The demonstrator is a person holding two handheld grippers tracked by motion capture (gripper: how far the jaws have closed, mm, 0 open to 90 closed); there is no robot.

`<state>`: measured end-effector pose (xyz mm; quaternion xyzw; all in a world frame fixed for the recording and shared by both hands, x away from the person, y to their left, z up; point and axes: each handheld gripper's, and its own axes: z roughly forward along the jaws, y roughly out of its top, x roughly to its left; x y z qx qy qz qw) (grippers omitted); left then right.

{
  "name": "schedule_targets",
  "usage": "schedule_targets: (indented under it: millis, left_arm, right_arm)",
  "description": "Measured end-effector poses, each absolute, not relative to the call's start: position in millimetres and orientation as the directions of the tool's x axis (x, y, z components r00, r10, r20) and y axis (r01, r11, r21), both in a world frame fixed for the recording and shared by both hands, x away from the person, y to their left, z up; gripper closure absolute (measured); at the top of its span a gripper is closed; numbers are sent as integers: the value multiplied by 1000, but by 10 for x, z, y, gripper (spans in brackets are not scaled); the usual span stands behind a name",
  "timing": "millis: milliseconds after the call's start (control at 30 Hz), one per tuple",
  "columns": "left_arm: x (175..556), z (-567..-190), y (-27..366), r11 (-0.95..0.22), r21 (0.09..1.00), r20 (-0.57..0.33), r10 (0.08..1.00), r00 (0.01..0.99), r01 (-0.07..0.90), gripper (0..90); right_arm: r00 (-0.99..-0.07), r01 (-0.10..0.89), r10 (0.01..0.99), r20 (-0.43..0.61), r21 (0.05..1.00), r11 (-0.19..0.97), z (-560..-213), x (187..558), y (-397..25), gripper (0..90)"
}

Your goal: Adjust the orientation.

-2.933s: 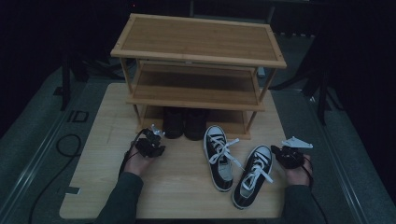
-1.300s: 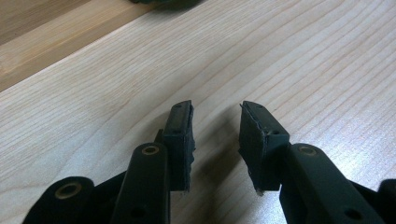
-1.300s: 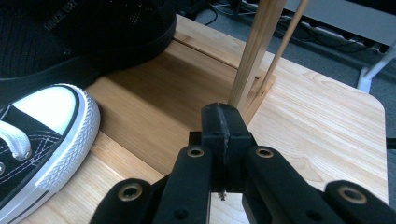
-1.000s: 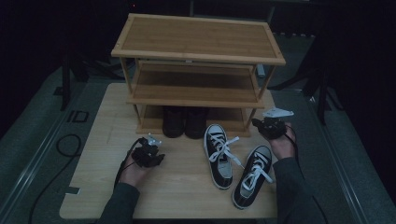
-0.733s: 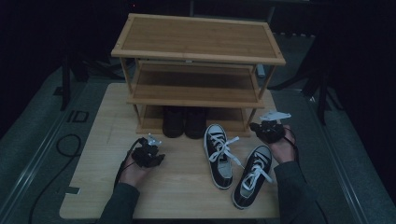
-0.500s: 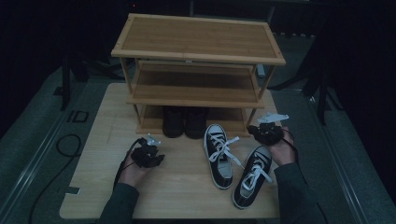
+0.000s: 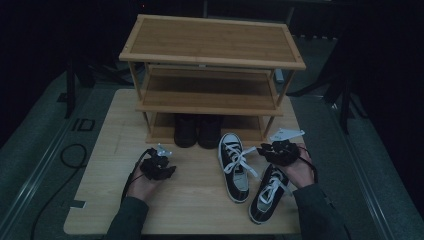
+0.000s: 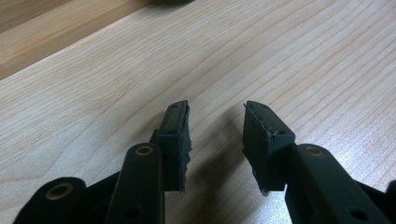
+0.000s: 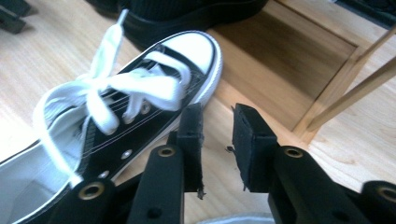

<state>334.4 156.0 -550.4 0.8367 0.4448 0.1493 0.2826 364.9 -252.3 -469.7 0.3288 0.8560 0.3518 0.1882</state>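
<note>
Two black-and-white sneakers lie on the wooden table, the left sneaker (image 7: pixel 234 167) with its toe towards the rack and the right sneaker (image 7: pixel 266 194) nearer the front edge. My right gripper (image 7: pixel 276 150) hovers just above and between them, next to the right sneaker's toe. In the right gripper view it (image 9: pixel 217 112) is open by a narrow gap with nothing in it, beside the left sneaker's white toe cap (image 9: pixel 198 49). My left gripper (image 7: pixel 158 165) rests low over bare table; its jaws (image 8: pixel 215 112) stand open and empty.
A three-tier wooden shoe rack (image 7: pixel 212 60) stands at the back of the table (image 7: pixel 110 135). A pair of black boots (image 7: pixel 197 131) sits on its lowest shelf (image 9: pixel 289 60). A cable (image 7: pixel 70 155) lies on the floor at the left.
My right gripper has swung from the table's right edge up towards the rack, then left and nearer, to the sneakers. The left gripper has barely shifted.
</note>
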Motion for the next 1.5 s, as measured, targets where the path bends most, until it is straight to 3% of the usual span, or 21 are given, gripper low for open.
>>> schedule_targets:
  millis: [733, 1333, 1433, 1500]
  left_arm:
    - [3323, -5509, 1572, -443, 608, -4, 828, 561, 658, 600]
    - [3324, -5512, 1578, -439, 612, -4, 830, 557, 658, 599]
    - [3321, -5512, 1580, -440, 611, -4, 830, 558, 658, 599]
    - [3321, -5512, 1583, -441, 611, -3, 829, 559, 657, 599]
  right_arm:
    - [-758, 456, 651, -50, 673, 583, -4758, 3400, -2196, 599]
    - [-770, 467, 635, -58, 627, 623, -4809, 3360, -2014, 594]
    - [-762, 480, 642, -88, 588, 651, -4855, 3404, -1945, 627]
    - [-766, 479, 636, -91, 579, 660, -4859, 3401, -1904, 713]
